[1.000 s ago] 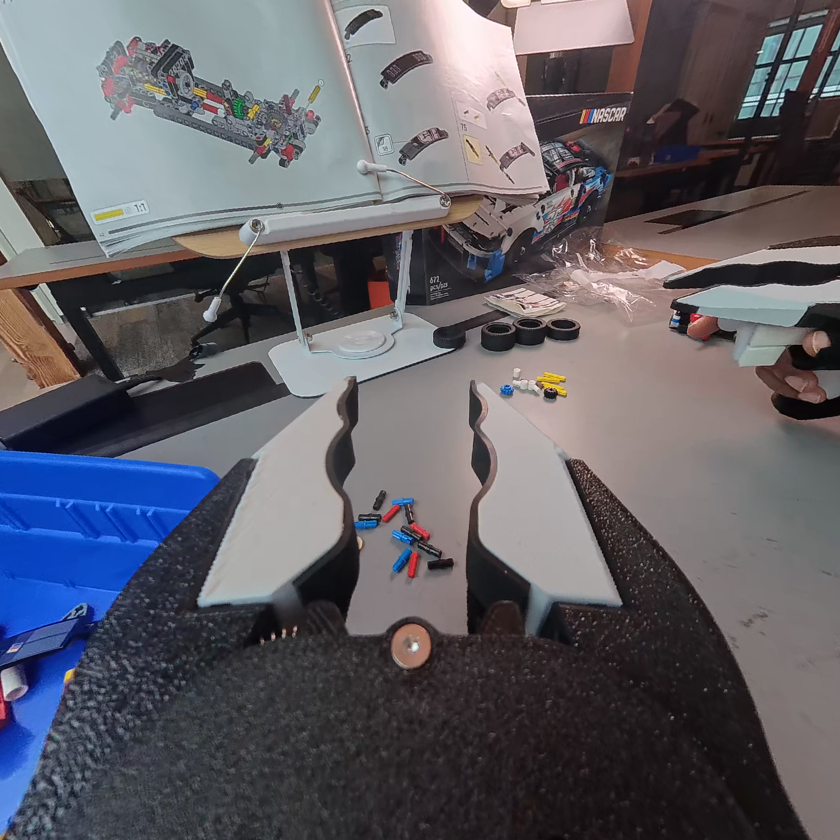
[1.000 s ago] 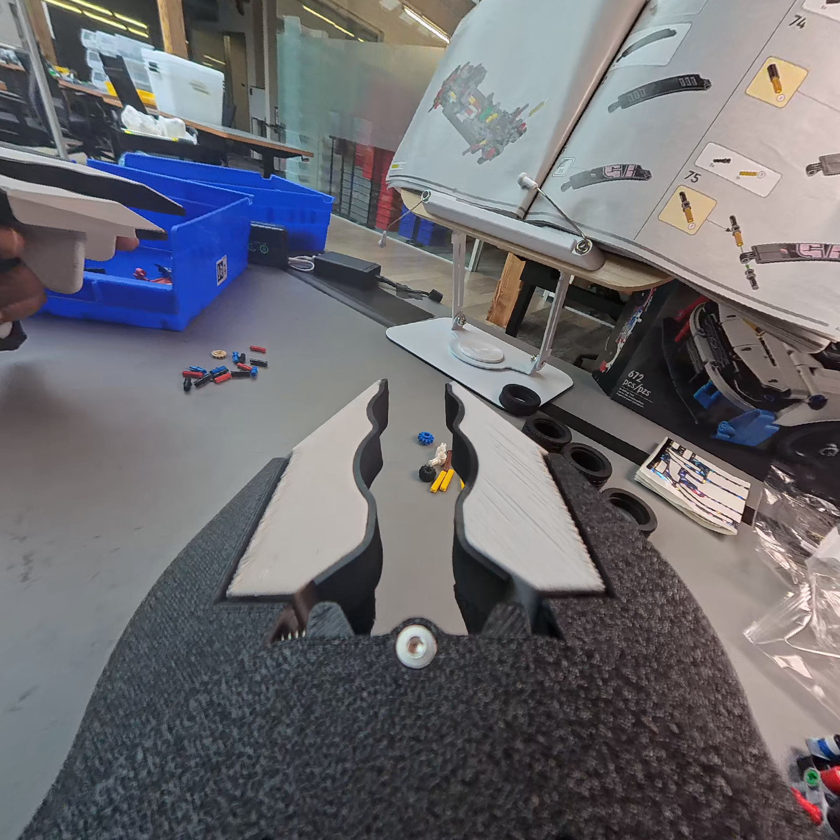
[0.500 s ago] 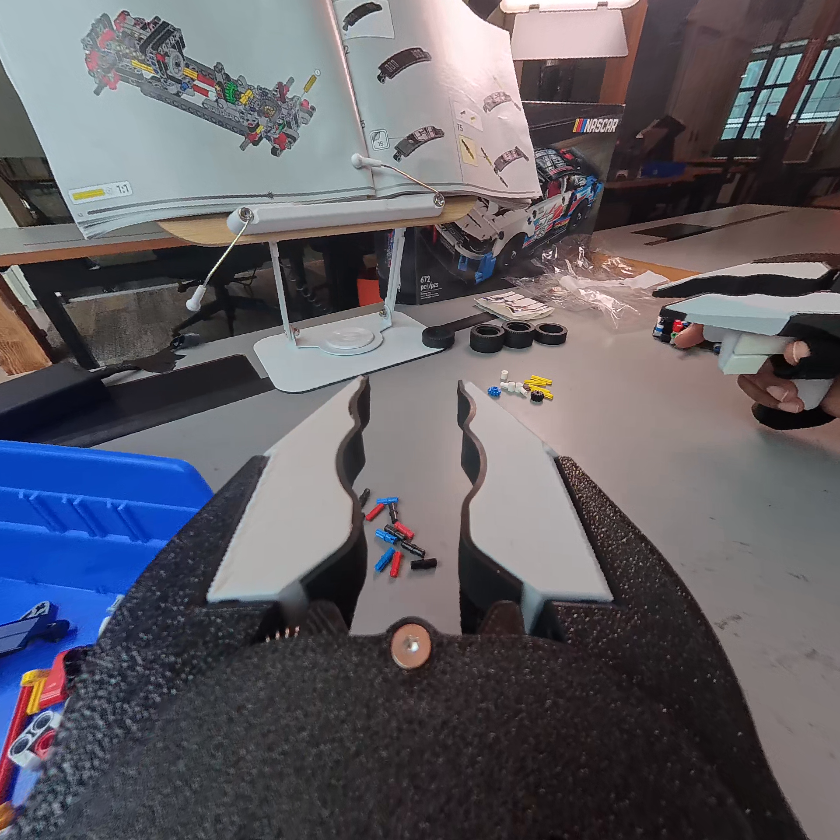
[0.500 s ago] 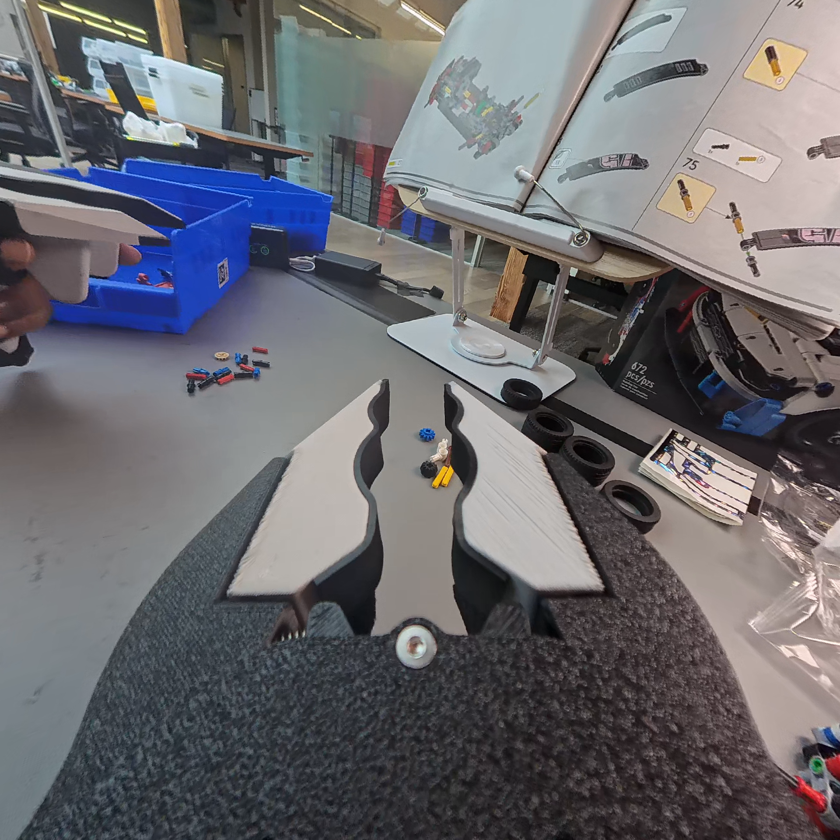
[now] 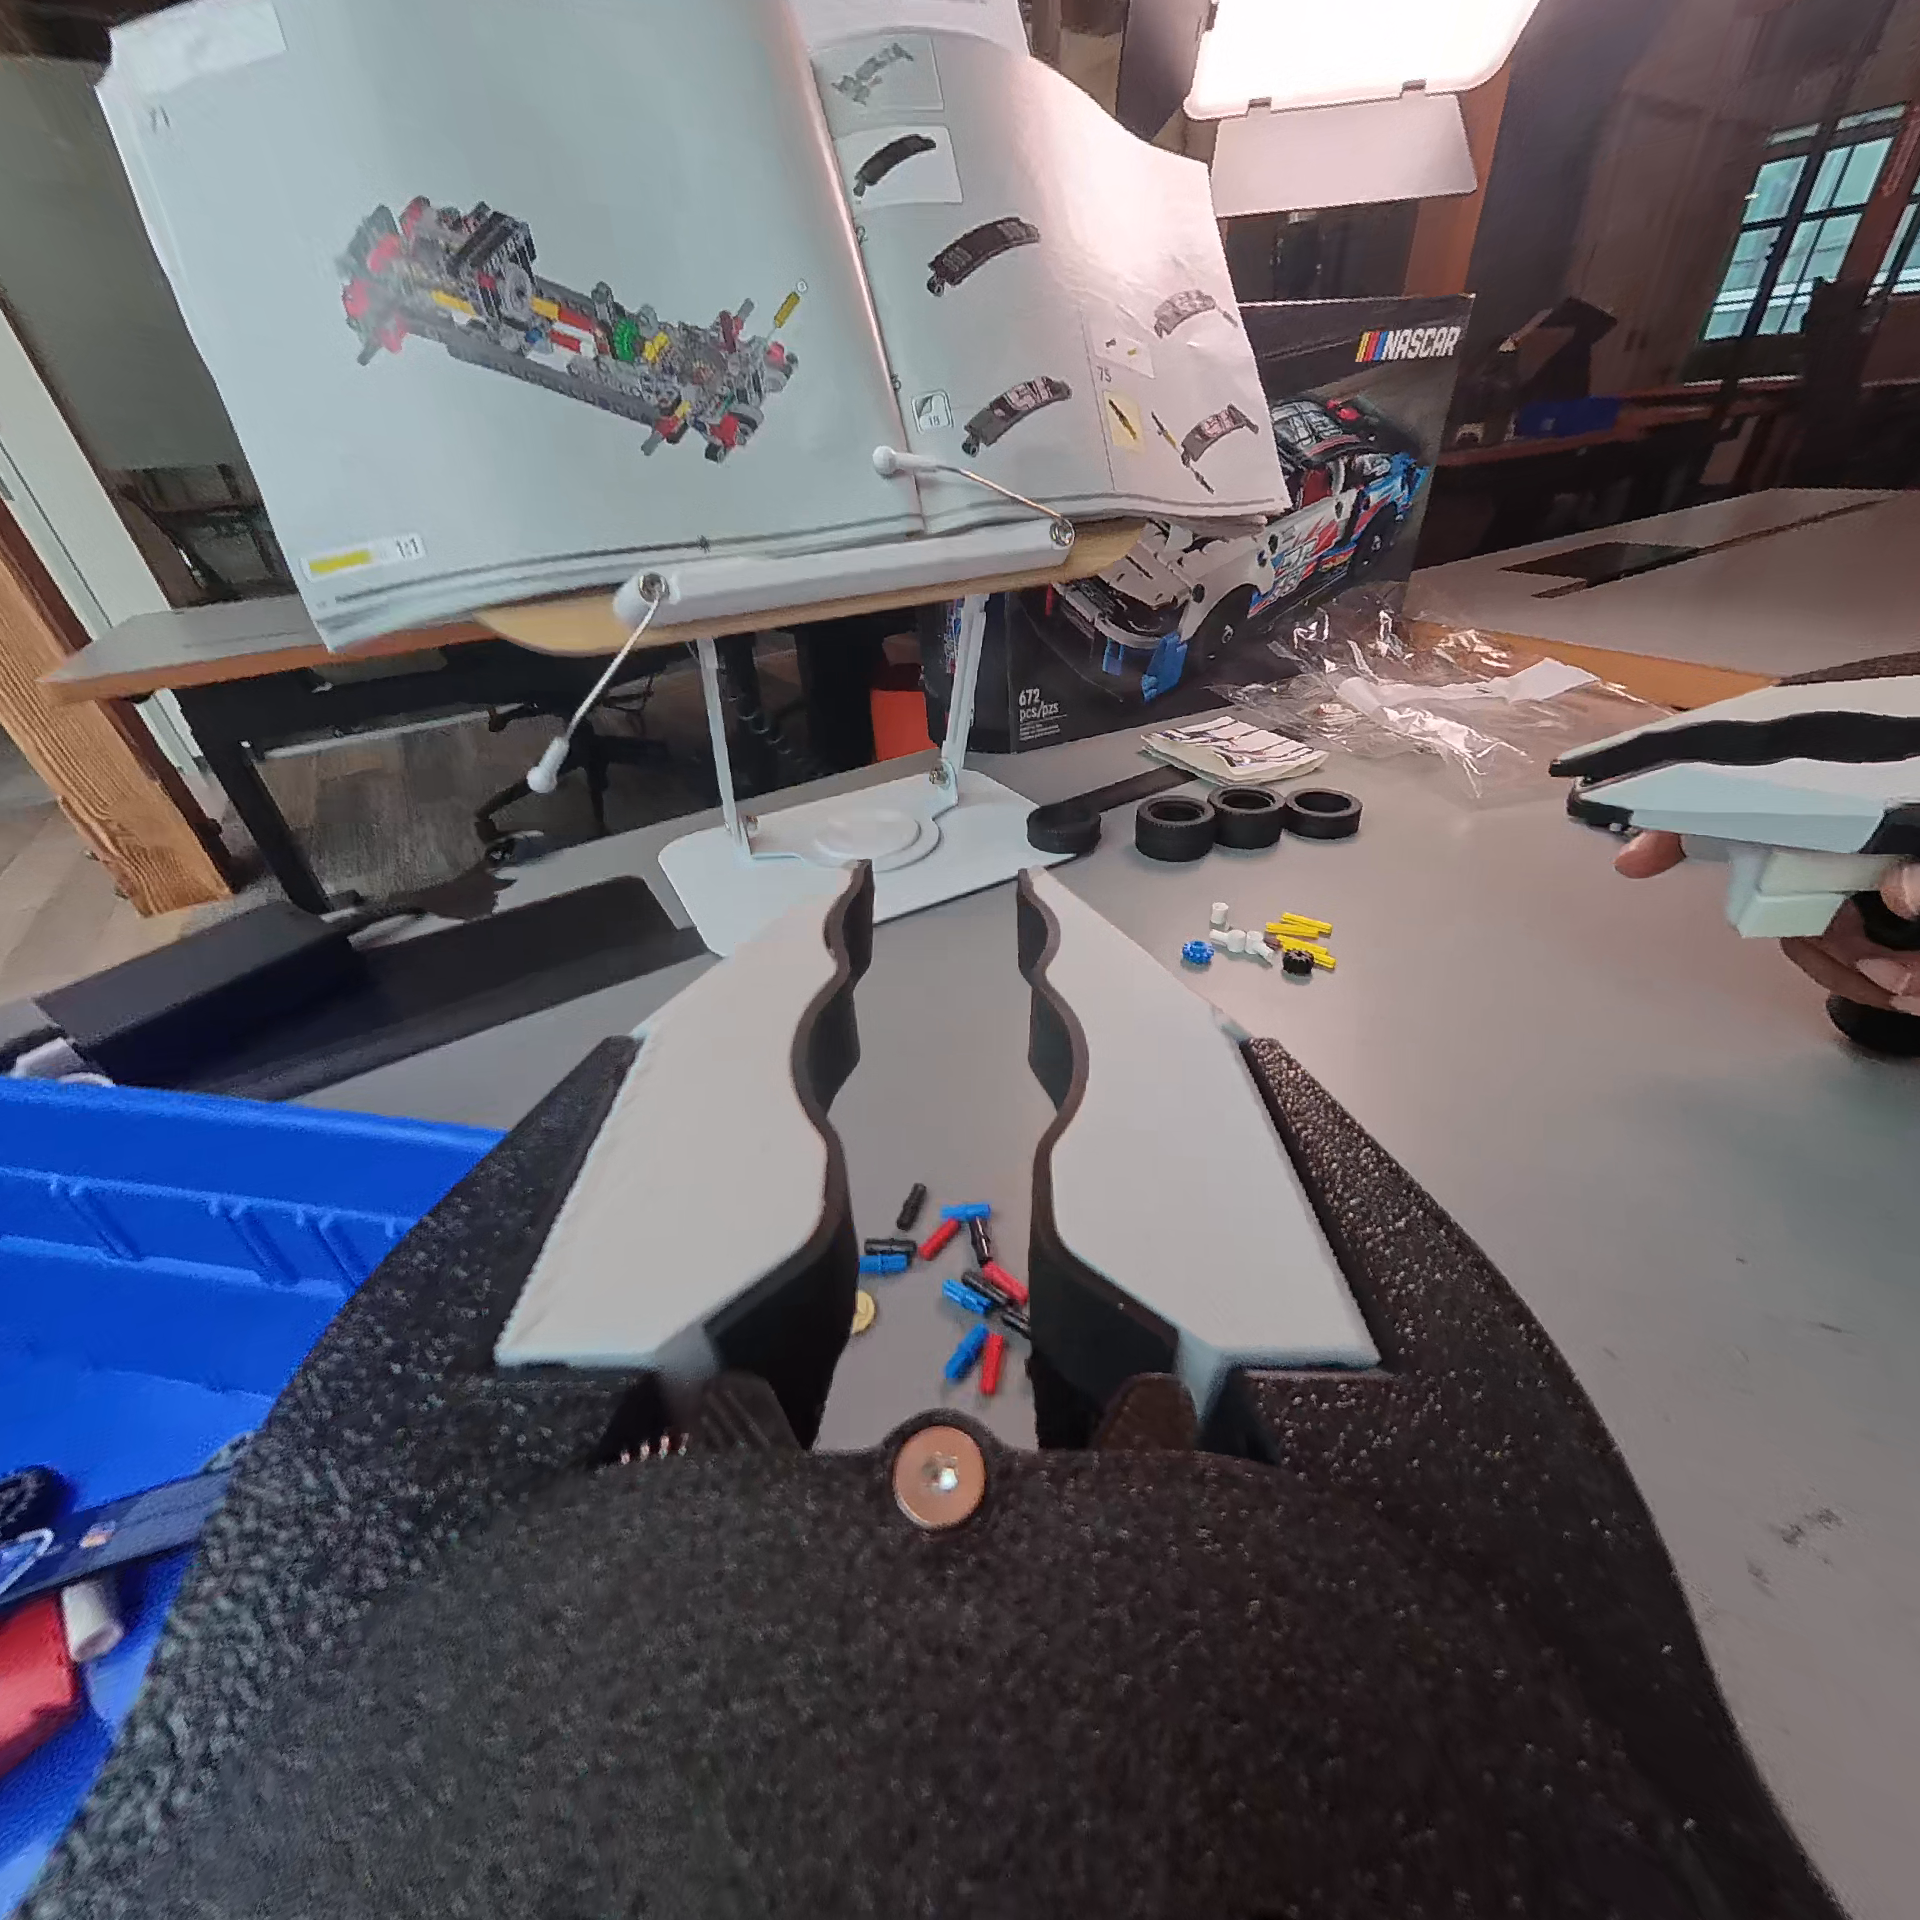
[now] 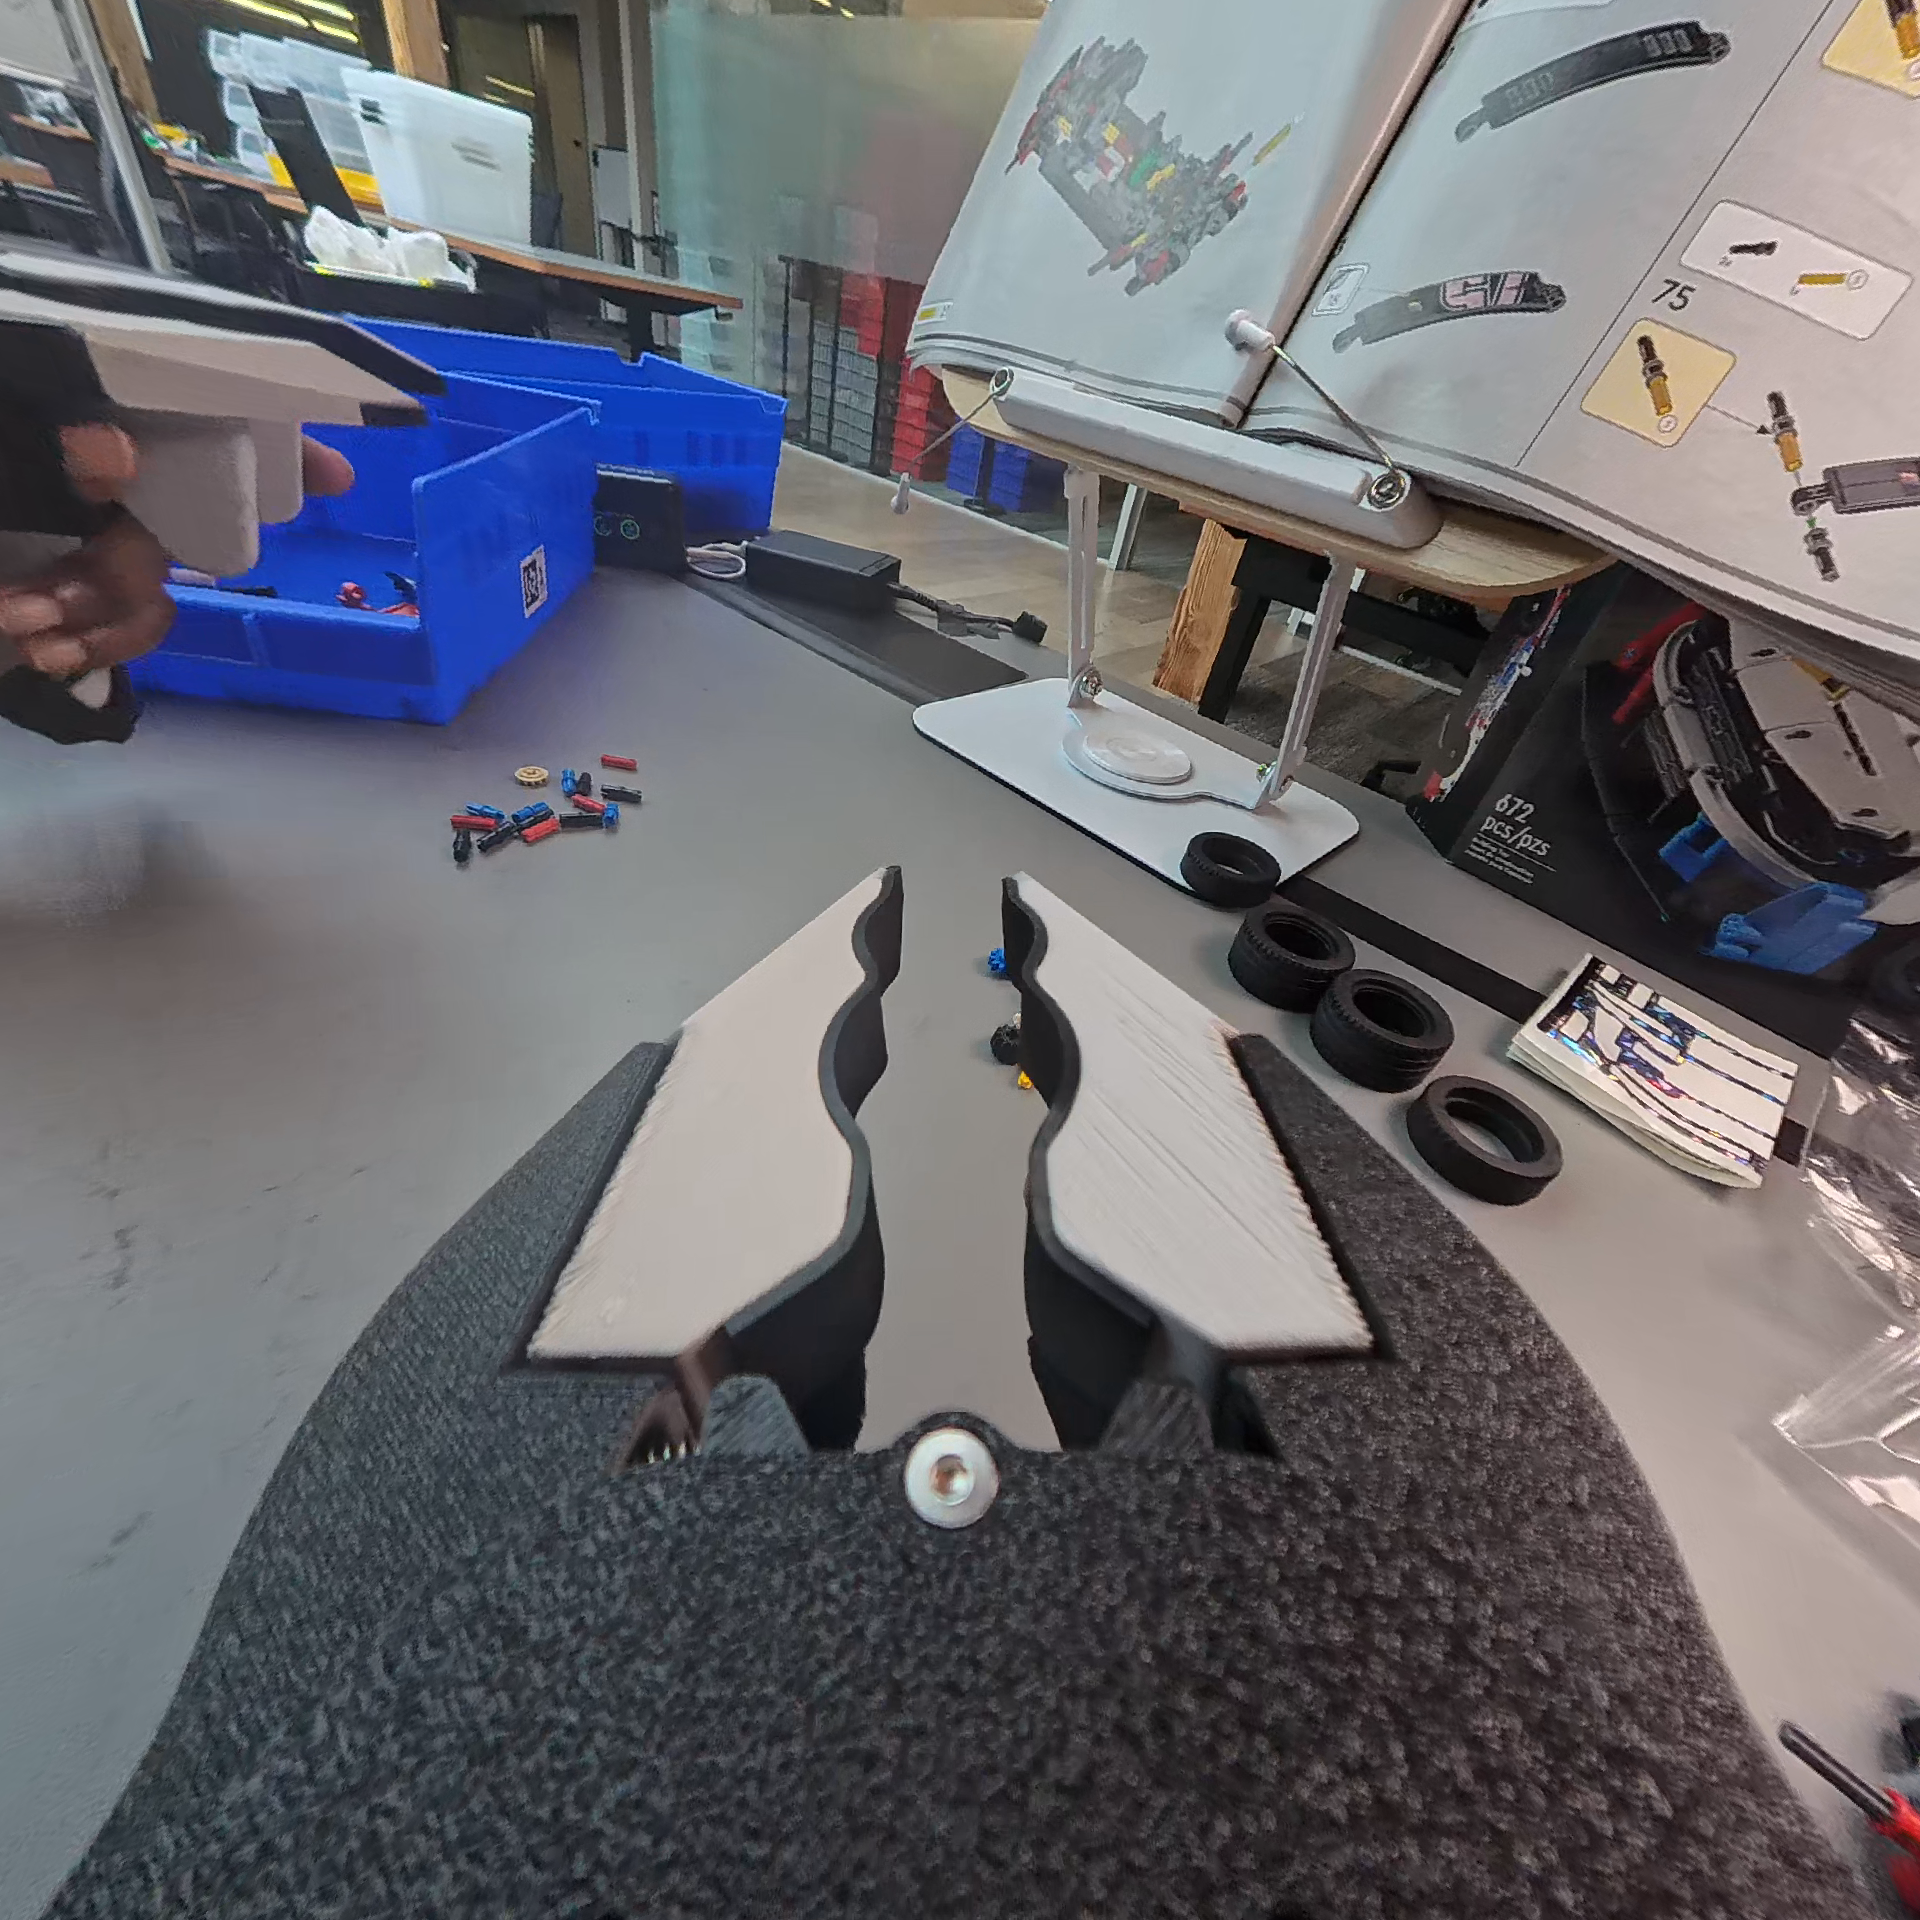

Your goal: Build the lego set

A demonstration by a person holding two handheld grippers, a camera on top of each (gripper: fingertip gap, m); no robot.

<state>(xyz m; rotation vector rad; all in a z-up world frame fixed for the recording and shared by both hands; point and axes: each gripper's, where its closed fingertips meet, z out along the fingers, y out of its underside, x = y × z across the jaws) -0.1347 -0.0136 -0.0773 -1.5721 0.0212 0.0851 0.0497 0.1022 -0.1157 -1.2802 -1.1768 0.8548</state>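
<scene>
The left gripper (image 5: 940, 904) hovers above the grey worktop (image 5: 1558, 1195), fingers spread and empty; a scatter of small red, blue and black connector pins (image 5: 961, 1273) lies below between them. The right gripper (image 6: 951, 883) also hangs with fingers spread, holding nothing, over small blue, black and yellow pieces (image 6: 1003, 997). Four black rubber tyres (image 6: 1377, 1029) sit at its 2 o'clock. The open instruction booklet (image 5: 582, 312) rests on a white stand (image 5: 862, 842) at 12 o'clock; a blue plastic bin (image 5: 187, 1247) stands at the left gripper's 9 o'clock.

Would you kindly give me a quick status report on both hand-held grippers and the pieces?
Left hand-held gripper open, empty, over small pins. Right hand-held gripper open, empty, near yellow and white bits. Nothing in the way.
</scene>
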